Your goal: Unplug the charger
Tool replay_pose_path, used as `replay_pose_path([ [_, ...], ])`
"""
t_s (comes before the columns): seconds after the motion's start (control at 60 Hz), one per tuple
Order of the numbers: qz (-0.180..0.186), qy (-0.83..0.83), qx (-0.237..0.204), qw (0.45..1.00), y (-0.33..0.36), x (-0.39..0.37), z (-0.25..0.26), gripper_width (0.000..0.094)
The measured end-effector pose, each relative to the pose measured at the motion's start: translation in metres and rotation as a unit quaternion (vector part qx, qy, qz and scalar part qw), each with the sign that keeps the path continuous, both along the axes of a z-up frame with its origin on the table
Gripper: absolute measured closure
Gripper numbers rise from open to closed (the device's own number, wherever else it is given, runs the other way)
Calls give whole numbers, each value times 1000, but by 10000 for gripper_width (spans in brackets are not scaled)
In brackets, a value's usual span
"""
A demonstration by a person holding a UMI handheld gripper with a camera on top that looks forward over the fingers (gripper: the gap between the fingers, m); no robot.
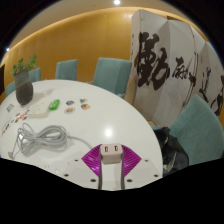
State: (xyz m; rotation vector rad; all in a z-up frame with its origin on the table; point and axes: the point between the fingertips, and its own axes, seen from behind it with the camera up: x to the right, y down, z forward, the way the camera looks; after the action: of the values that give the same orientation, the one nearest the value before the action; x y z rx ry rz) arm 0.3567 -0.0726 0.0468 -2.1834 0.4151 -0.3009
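Observation:
A white charger [110, 153] sits between my two magenta pads [92, 160], its end face with two small slots turned toward the camera. Both pads press against its sides, so my gripper [110, 160] is shut on it and holds it just above the near edge of the white round table [100, 118]. A white part runs from the charger down between the fingers. No socket or power strip is visible around the charger.
A coiled grey-white cable [40, 138] lies on the table ahead to the left. Small items [54, 104] and a potted plant [24, 78] stand further back. Teal chairs [112, 72] ring the table. A white banner with black calligraphy [165, 60] stands to the right.

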Motion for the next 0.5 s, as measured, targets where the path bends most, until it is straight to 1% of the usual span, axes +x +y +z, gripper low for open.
replay_pose_path([
  [0.067, -10, 13, -31, 999, -13, 10, -23, 651],
  [0.15, -20, 26, -51, 998, -20, 12, -40, 623],
  [0.167, -23, 28, -53, 998, -21, 13, -43, 614],
  [0.233, -27, 22, -40, 999, -22, 18, -45, 578],
  [0.267, -29, 19, -34, 999, -22, 19, -40, 523],
  [0.283, -31, 17, -31, 999, -22, 20, -38, 451],
  [0.333, -31, 14, -26, 999, -22, 20, -25, 293],
  [0.35, -31, 12, -24, 999, -23, 19, -22, 256],
  [0.383, -30, 7, -19, 999, -24, 18, -15, 132],
  [0.4, -29, 4, -18, 999, -26, 18, -11, 90],
  [0.417, -28, 2, -17, 999, -27, 17, -7, 60],
  [0.433, -27, 0, -15, 1000, -30, 15, -2, 50],
  [0.5, -27, -11, -7, 1000, -42, 9, 21, 66],
])
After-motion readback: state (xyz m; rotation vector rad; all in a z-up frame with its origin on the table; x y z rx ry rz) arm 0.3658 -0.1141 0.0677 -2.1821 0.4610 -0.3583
